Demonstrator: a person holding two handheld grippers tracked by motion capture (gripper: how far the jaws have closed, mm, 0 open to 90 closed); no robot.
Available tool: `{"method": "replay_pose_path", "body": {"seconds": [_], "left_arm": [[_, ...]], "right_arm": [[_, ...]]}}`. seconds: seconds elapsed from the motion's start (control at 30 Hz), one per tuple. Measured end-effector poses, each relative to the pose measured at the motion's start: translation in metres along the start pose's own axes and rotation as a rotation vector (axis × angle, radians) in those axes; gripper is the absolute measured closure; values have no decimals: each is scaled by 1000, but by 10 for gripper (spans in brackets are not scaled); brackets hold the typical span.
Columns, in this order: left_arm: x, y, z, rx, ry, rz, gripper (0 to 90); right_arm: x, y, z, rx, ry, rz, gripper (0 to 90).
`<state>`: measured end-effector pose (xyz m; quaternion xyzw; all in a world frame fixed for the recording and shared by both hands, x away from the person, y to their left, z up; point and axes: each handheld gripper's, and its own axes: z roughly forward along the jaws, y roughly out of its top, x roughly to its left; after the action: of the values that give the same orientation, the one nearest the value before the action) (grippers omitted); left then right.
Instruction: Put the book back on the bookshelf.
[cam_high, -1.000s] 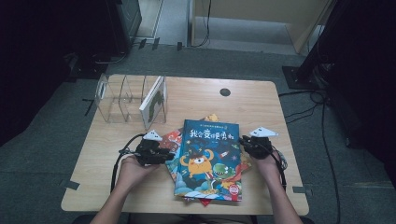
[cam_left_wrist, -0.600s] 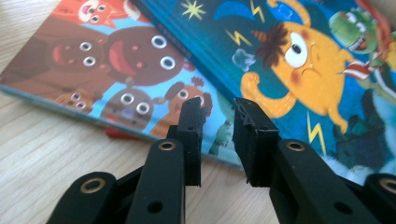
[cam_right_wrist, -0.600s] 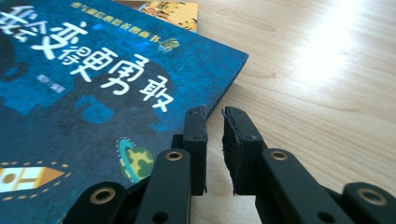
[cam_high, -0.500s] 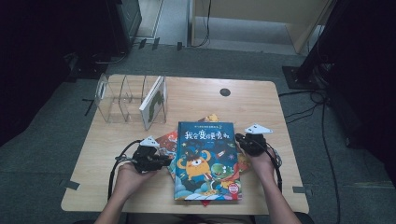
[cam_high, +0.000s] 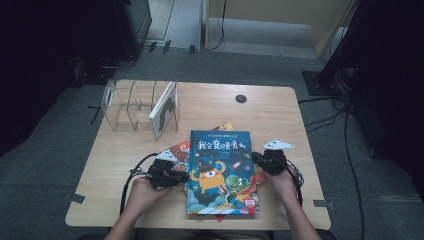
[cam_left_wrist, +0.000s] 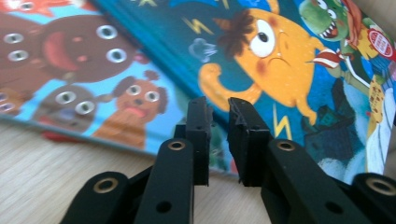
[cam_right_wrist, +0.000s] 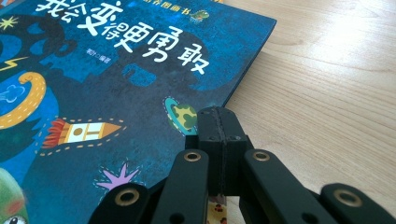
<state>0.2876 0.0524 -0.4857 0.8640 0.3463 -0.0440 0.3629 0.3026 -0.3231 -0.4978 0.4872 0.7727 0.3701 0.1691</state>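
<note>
We are squaring the book (cam_high: 222, 172), which is lying on a stack at the bench's (cam_high: 280, 120) 6 o'clock. It is looking stiff, thin and glossy, so we are pressing its edges. Left tongs (cam_left_wrist: 218, 114) have just been closing, still slightly parted, empty; right tongs (cam_right_wrist: 219, 123) are clenched, empty. Free room is lying toward 3 o'clock.

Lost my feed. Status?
Right gripper shut at blue book edge. Left gripper slightly open at opposite edge. Nothing blocking.
</note>
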Motion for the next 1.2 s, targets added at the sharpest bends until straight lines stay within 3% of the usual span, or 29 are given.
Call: {"method": "replay_pose_path", "body": {"seconds": [0.2,0.33,0.57,0.67,0.77,0.8,0.97,1.2], "left_arm": [[-1,-1,0,0,12,-5,811],[-1,-1,-1,3,12,-12,811],[-2,-3,-1,-10,19,-30,816],[-5,-3,-1,-14,35,-48,818],[-8,-2,-1,-5,57,-34,827],[-8,-1,1,-11,45,-39,829],[-13,0,6,-15,24,-45,836],[-28,3,19,-11,-1,-13,840]], "right_arm": [[0,2,5,-12,-3,7,900],[8,9,17,-39,-69,-56,900],[4,11,20,-63,-50,-48,869],[5,10,16,-47,-72,-51,900],[4,10,12,-60,-69,-44,900],[1,10,9,-66,-56,-16,900],[-4,8,8,-41,-45,0,900],[-11,6,10,-42,-55,21,900]]}}
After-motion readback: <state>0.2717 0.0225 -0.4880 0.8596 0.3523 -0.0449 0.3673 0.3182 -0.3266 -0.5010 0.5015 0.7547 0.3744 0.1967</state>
